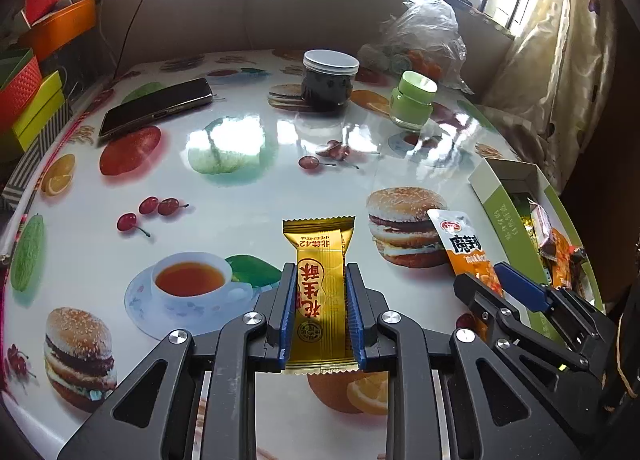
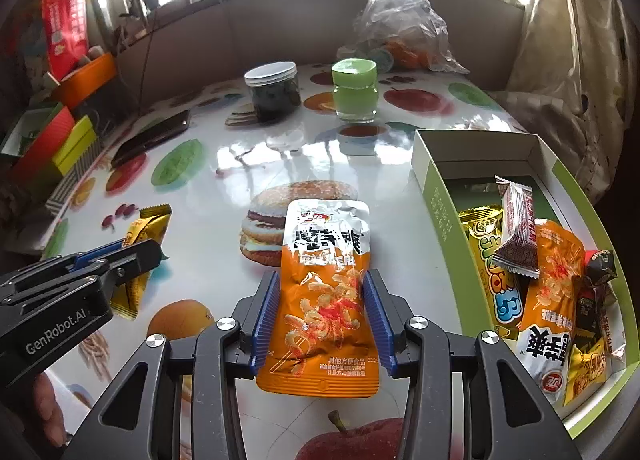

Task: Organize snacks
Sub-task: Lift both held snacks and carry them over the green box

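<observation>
Only the right view shows the box's (image 2: 436,196) snacks; left tongs (image 1: 320,272) clamp gold bar (image 1: 320,260), right tongs (image 2: 325,280) pinch orange pouch (image 2: 326,284).

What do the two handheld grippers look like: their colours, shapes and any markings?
Both the left gripper and the right gripper have matte black linkage arms with triangular cut-outs and round silver pivot screws. Their fingers carry ribbed blue pads. White lettering "GenRobot.AI" is printed on the left gripper's black body, seen from the right wrist. No cables or sleeves show.
</observation>
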### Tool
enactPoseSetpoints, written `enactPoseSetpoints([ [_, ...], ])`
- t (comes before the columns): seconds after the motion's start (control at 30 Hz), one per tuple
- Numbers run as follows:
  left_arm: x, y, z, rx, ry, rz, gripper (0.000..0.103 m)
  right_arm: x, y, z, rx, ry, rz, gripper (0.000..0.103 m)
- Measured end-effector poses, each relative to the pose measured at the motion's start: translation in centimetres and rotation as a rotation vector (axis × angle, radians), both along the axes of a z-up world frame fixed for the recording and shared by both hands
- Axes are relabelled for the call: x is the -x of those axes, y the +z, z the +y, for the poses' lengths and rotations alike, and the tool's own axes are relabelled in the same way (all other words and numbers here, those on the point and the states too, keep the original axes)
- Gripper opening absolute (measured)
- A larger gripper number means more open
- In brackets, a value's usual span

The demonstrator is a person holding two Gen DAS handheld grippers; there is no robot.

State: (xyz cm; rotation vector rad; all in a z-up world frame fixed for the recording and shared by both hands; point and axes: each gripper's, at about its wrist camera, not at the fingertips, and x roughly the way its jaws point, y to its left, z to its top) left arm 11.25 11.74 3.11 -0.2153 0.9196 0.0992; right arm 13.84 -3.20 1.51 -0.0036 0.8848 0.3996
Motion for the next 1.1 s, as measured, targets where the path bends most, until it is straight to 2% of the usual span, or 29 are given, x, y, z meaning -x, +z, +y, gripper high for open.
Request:
enactPoseSetpoints([
  [0.4,1.2,1.5,-0.9,-0.013,-0.018,-0.034,0.024,1.5,1.8,-1.1,-0.017,0.003,-0.034,0.042],
  [1.1,1.8,3.3,-5.5,-0.023,-0.106,-0.067,0.024,3.4,4.1,-5.1,-0.034,-0.056,-0.085,0.042],
])
